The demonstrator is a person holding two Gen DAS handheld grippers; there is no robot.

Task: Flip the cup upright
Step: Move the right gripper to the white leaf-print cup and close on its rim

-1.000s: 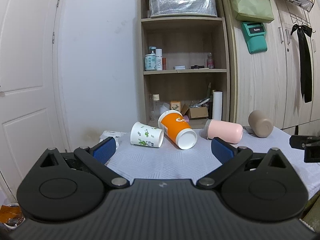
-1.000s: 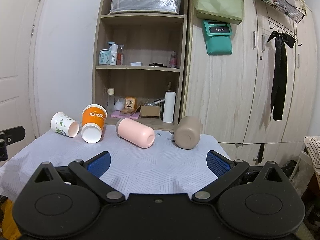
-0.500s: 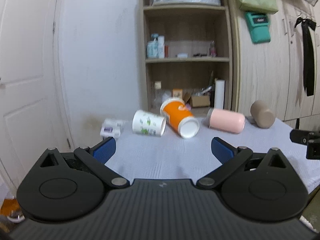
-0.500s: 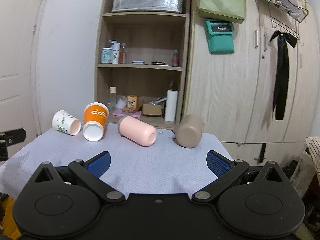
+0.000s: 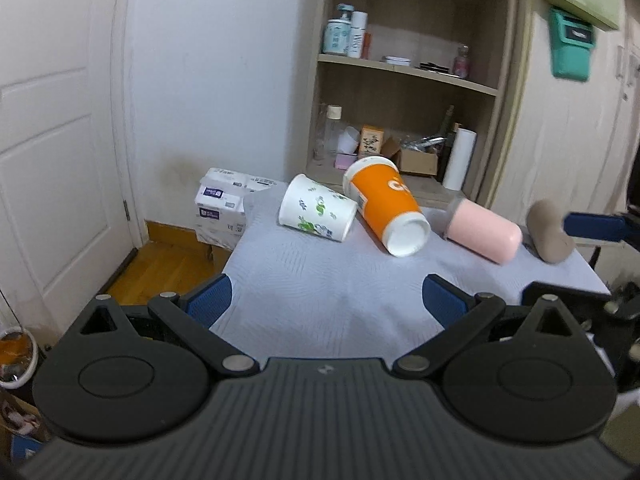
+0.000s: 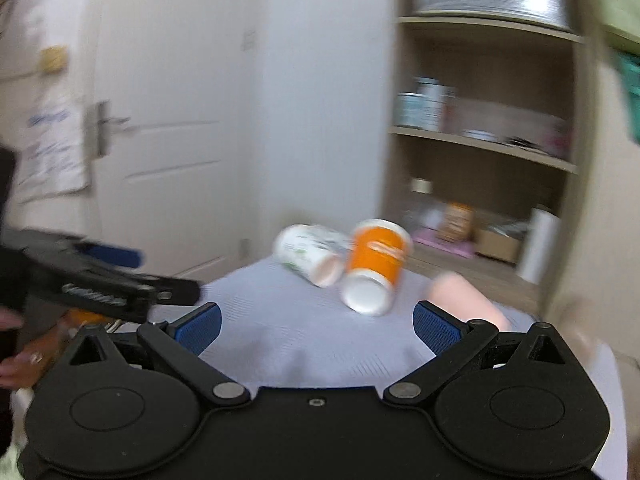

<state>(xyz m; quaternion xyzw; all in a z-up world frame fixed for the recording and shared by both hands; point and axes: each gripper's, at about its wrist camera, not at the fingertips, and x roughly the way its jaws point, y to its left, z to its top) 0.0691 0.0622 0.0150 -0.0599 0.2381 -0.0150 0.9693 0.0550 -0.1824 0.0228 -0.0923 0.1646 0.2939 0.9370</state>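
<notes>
A white-clothed table [image 5: 320, 280] bears 4 cups [image 5: 382, 210] lying on their sides.

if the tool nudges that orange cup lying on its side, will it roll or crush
The orange cup lies on its side and tapers, so a nudge would probably roll it in a curve. It looks like thin paper, likely light and easily dented. The floral cup beside it might block it.

orange cup [image 5: 382, 204], green-leaf white cup [image 5: 318, 208], pink cup [image 5: 484, 234], beige cup [image 5: 550, 230]

Tissue pack [image 5: 224, 202], paper roll [image 5: 460, 158].
</notes>
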